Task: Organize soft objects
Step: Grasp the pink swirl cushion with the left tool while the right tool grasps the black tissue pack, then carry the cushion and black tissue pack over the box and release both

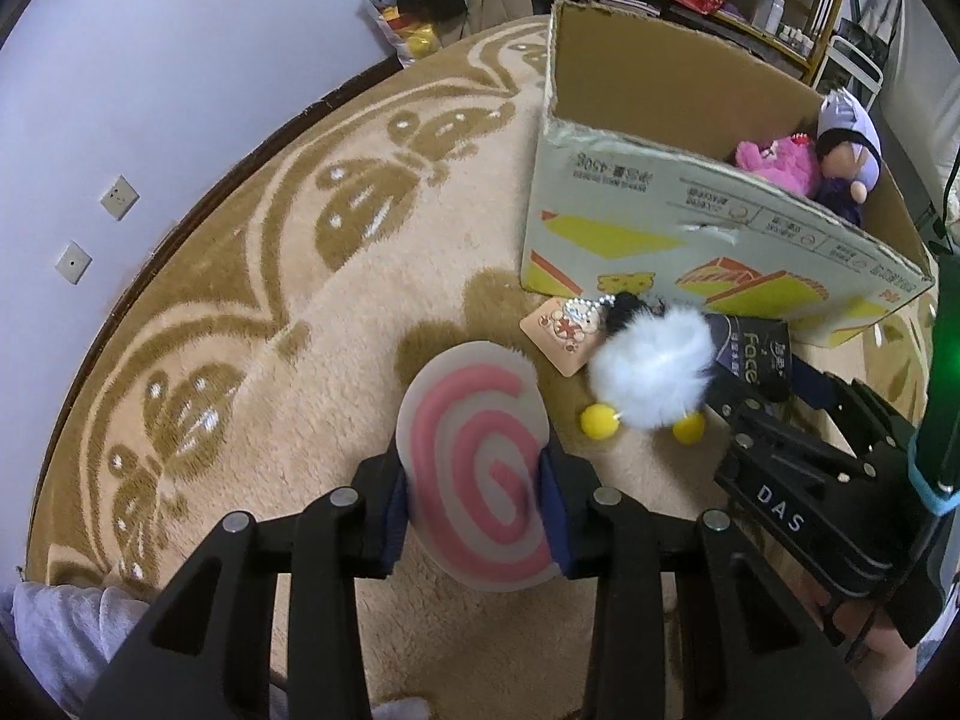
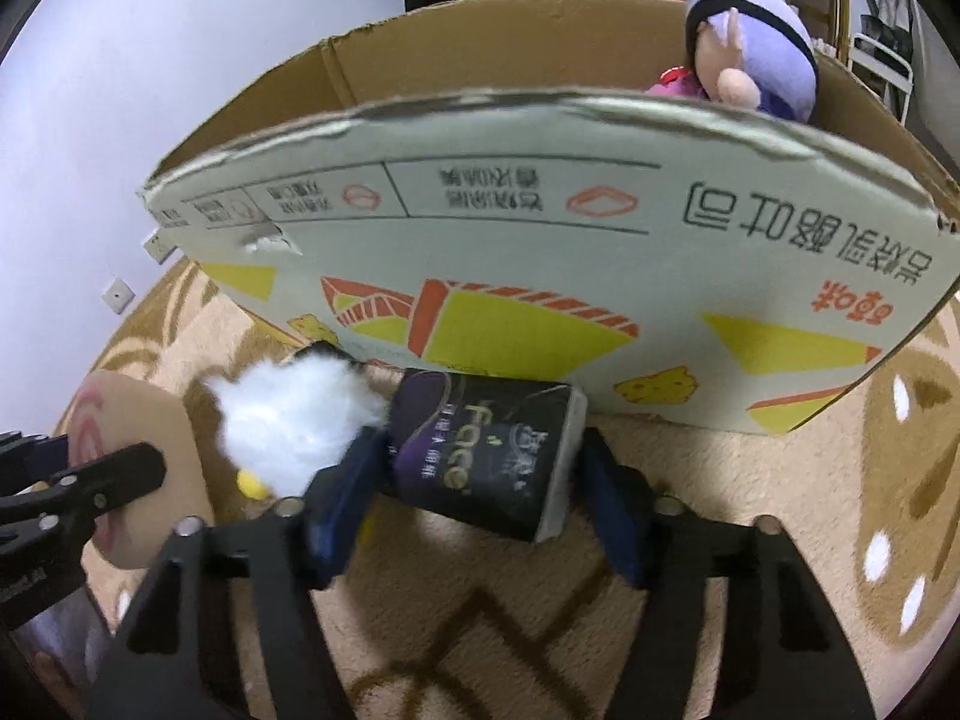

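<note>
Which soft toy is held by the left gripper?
The pink-and-white swirl toy, between the left gripper's pads. The white fluffy toy lies free on the rug.

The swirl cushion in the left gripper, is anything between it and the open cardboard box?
Nothing blocks a lift over the rim. At carpet level the white fluffy toy lies between the swirl cushion and the cardboard box, with the right gripper and the tissue pack beside it.

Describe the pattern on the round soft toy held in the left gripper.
The round toy has a pink spiral on a white ground, clearest in the left wrist view.
</note>
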